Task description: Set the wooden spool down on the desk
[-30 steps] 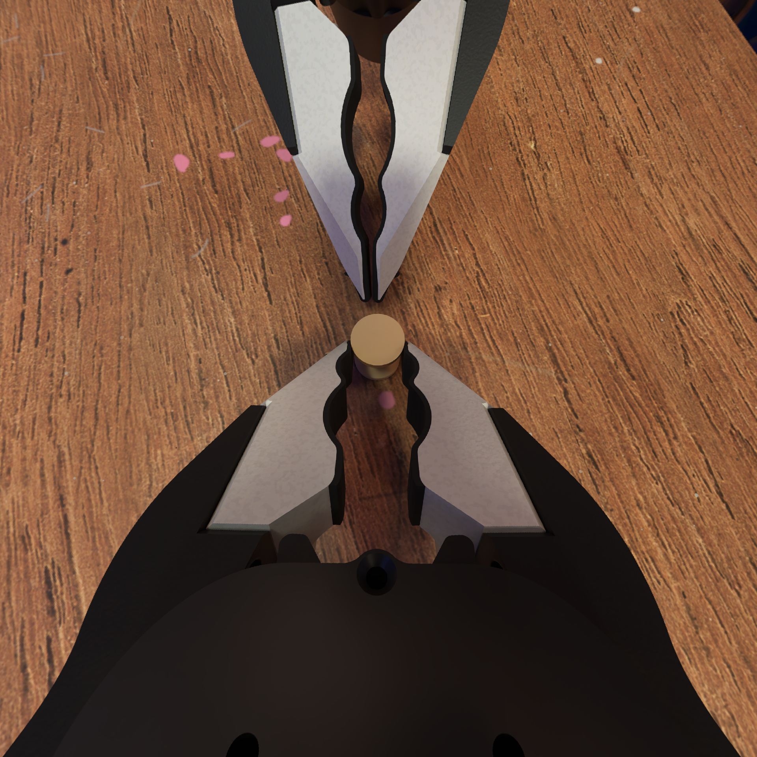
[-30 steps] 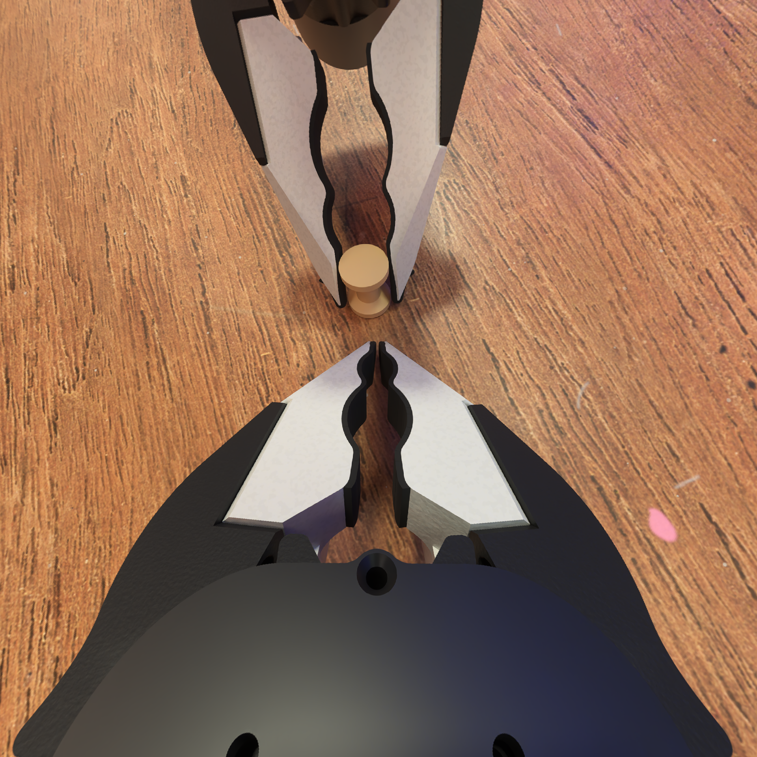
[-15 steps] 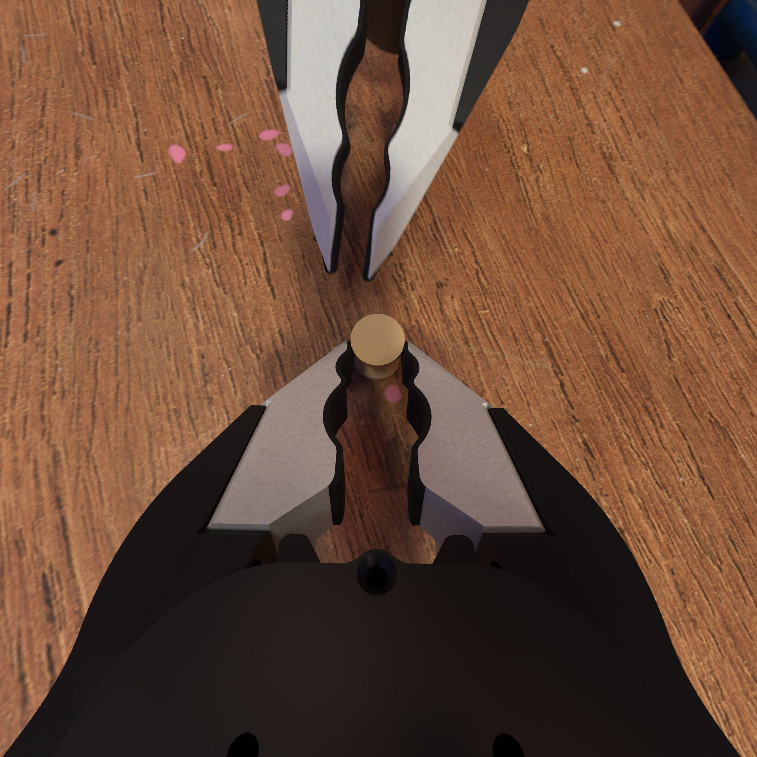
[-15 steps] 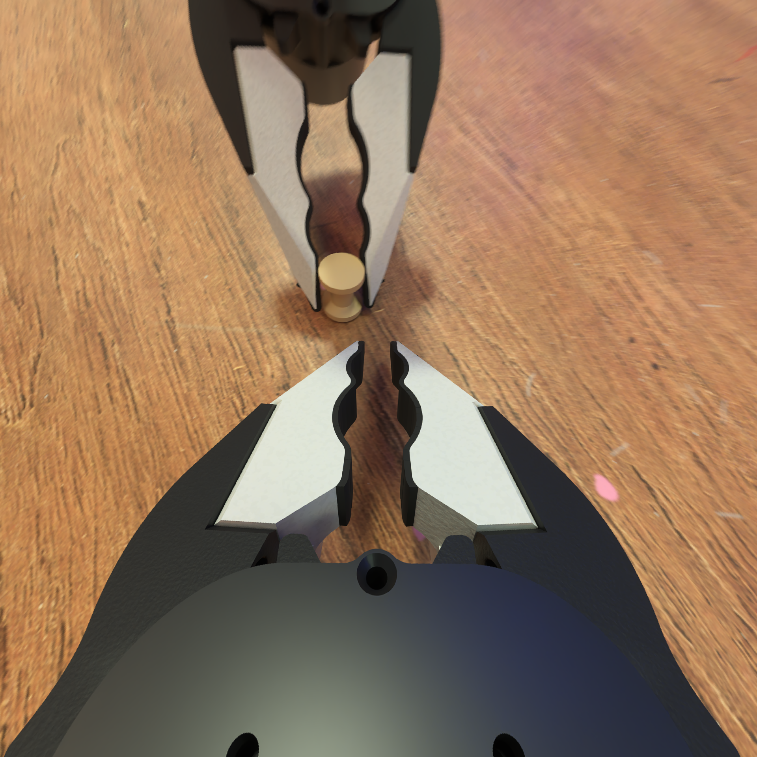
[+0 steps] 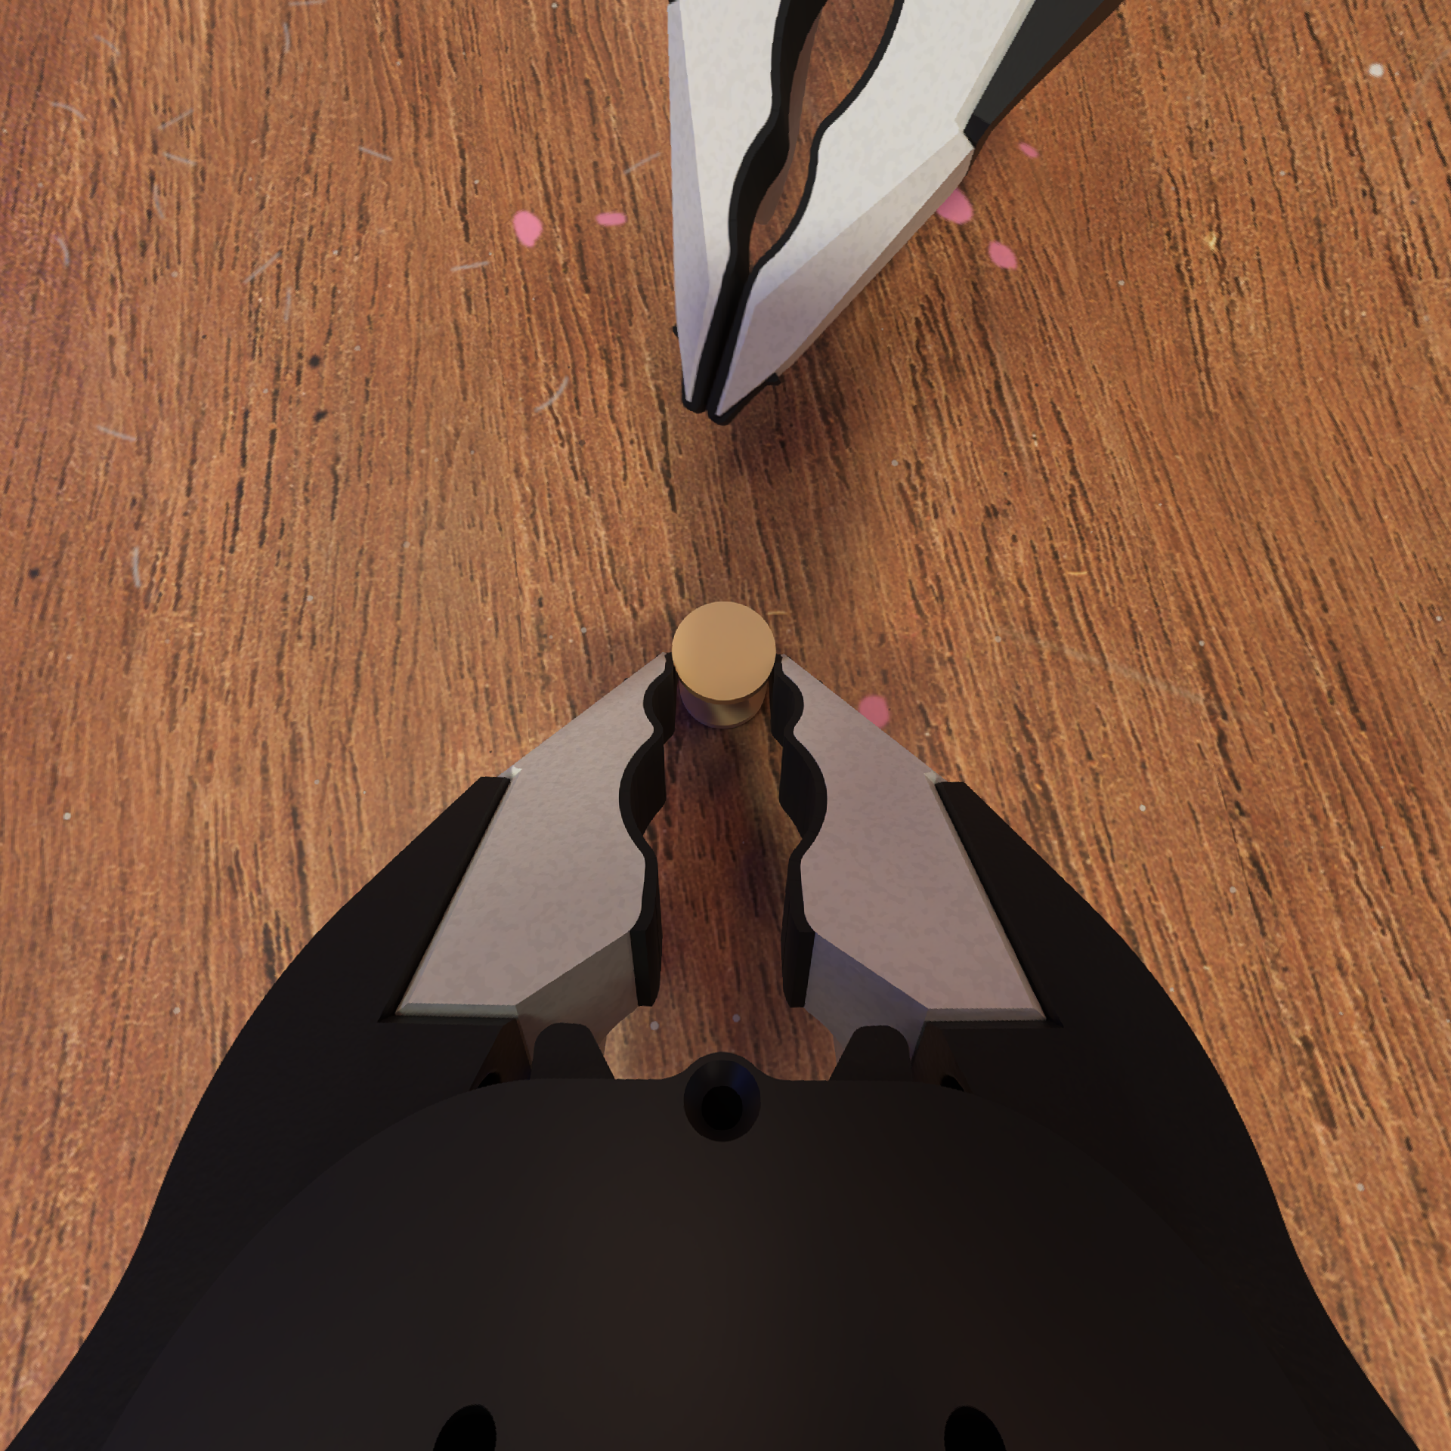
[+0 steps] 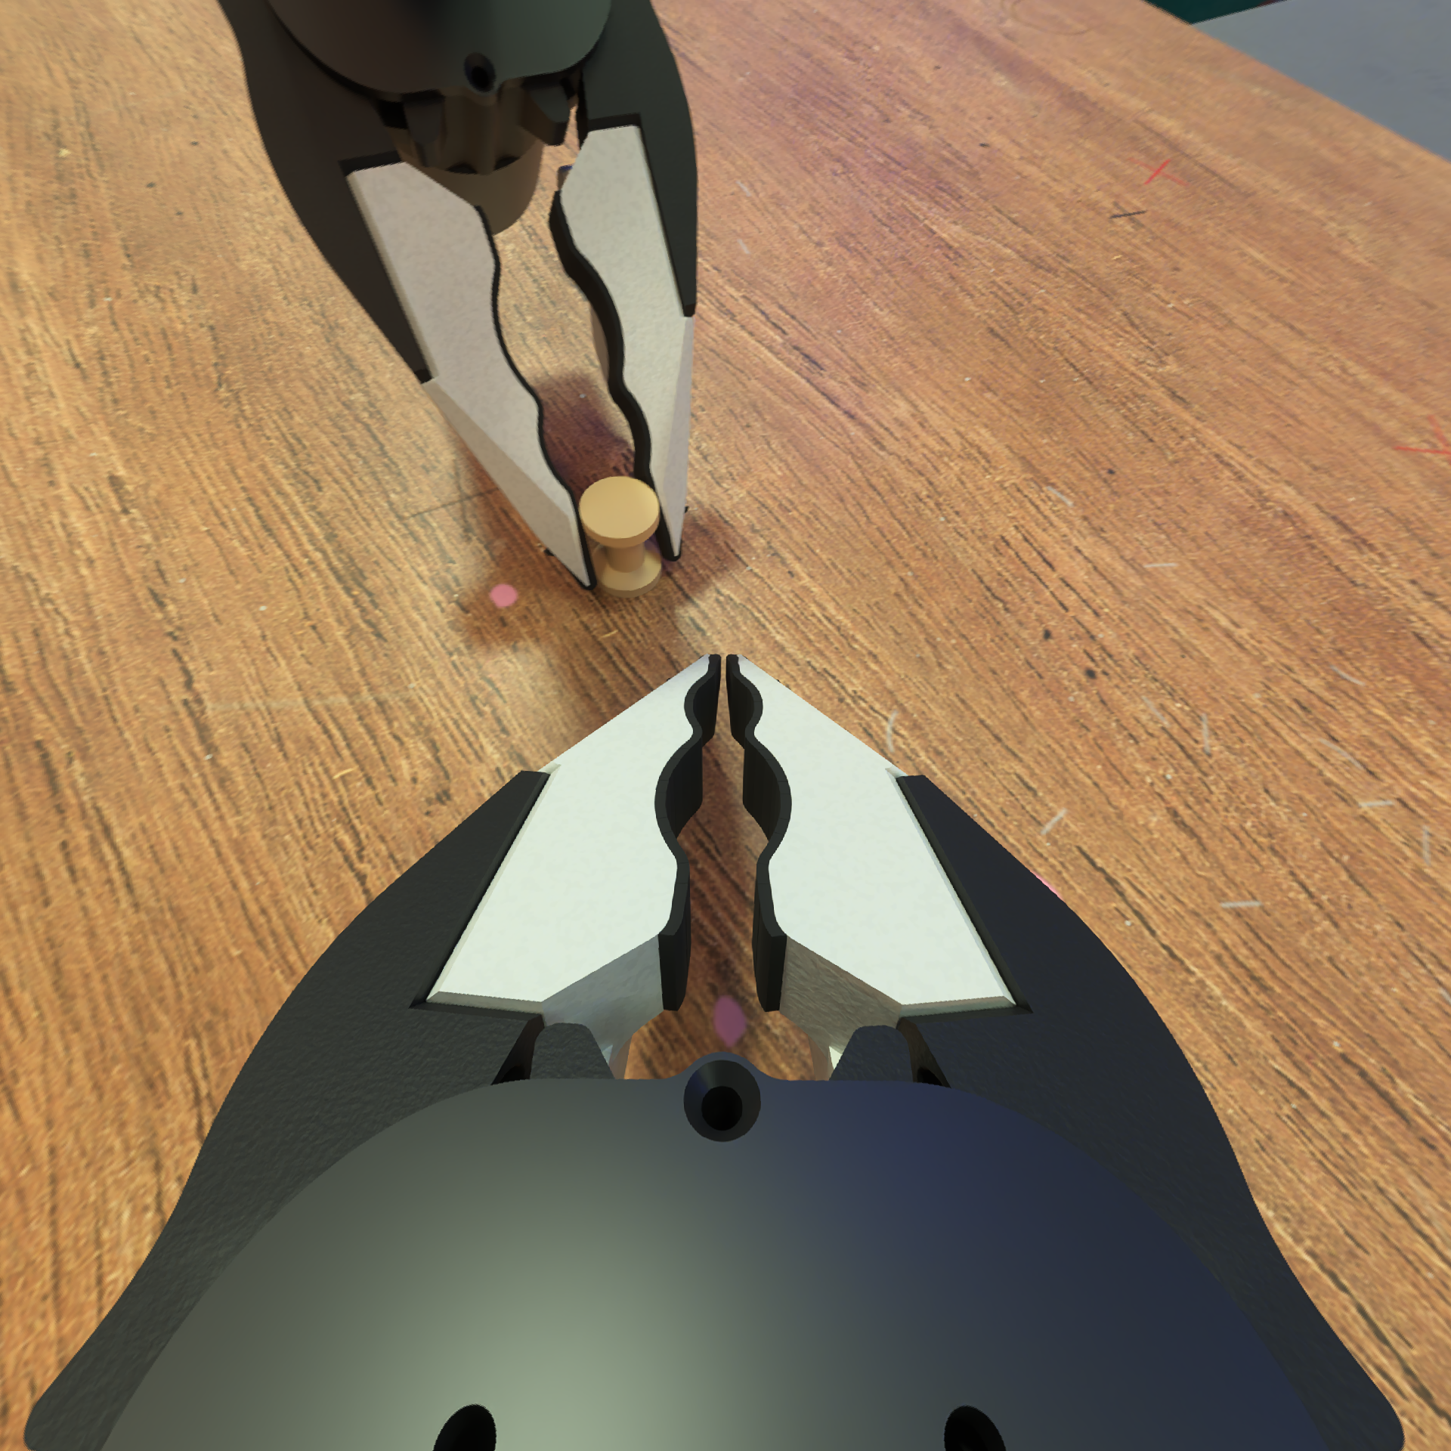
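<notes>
A small light wooden spool (image 5: 723,652) stands upright between the fingertips of my left gripper (image 5: 723,669), which is shut on it. In the right wrist view the spool (image 6: 620,518) has its bottom flange down at the brown wooden desk (image 6: 1021,550), with the left gripper (image 6: 628,571) reaching down around it. My right gripper (image 6: 721,659) is shut and empty, a short way from the spool and pointing towards it. It also shows in the left wrist view (image 5: 707,412), tilted to the right, tips near the desk (image 5: 314,550).
Small pink spots (image 5: 528,228) dot the desk near both grippers. The desk's far edge (image 6: 1288,94) shows at the top right of the right wrist view, with grey floor beyond. Faint red marks (image 6: 1160,173) lie near that edge.
The right gripper opened slightly, then shut again, and has drawn back from the spool and swung to one side. The left gripper still holds the spool in place.
</notes>
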Tool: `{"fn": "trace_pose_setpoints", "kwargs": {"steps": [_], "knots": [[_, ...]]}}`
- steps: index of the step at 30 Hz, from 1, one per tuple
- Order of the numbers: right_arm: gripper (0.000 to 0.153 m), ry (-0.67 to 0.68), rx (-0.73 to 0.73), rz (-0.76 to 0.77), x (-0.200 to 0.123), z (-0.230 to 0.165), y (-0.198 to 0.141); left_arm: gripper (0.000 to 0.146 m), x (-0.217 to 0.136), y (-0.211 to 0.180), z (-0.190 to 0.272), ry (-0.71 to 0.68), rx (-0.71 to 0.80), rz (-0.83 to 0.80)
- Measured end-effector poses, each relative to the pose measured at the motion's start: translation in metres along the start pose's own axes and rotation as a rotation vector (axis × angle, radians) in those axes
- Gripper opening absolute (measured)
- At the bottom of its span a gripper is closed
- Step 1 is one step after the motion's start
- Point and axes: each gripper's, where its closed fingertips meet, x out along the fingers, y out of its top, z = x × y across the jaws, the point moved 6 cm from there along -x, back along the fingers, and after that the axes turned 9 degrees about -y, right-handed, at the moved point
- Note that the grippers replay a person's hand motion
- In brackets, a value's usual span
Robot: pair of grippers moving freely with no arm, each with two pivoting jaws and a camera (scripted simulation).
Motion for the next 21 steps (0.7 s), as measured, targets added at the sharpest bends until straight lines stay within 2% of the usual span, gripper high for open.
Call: {"fn": "trace_pose_setpoints", "kwargs": {"steps": [3,8,11,15,21], "knots": [[0.001,-0.026,0.007,0.022,0.002,0.003,0.003,0.023,0.0,0.001,0.001,0.01,-0.013,-0.011],[0.001,0.132,0.056,0.082,-0.001,0.005,0.008,0.023,0.0,0.001,0.002,0.025,-0.014,-0.011],[0.001,0.177,0.098,0.127,-0.006,0.007,0.011,0.023,0.0,0.0,0.001,0.013,-0.035,0.001],[0.001,0.185,0.089,0.169,-0.009,0.007,0.013,0.023,0.0,0.0,0.002,0.018,-0.029,0.001],[0.001,0.153,0.009,0.13,-0.004,0.001,0.012,0.023,0.0,0.0,0.002,0.012,-0.031,0.006]]}}
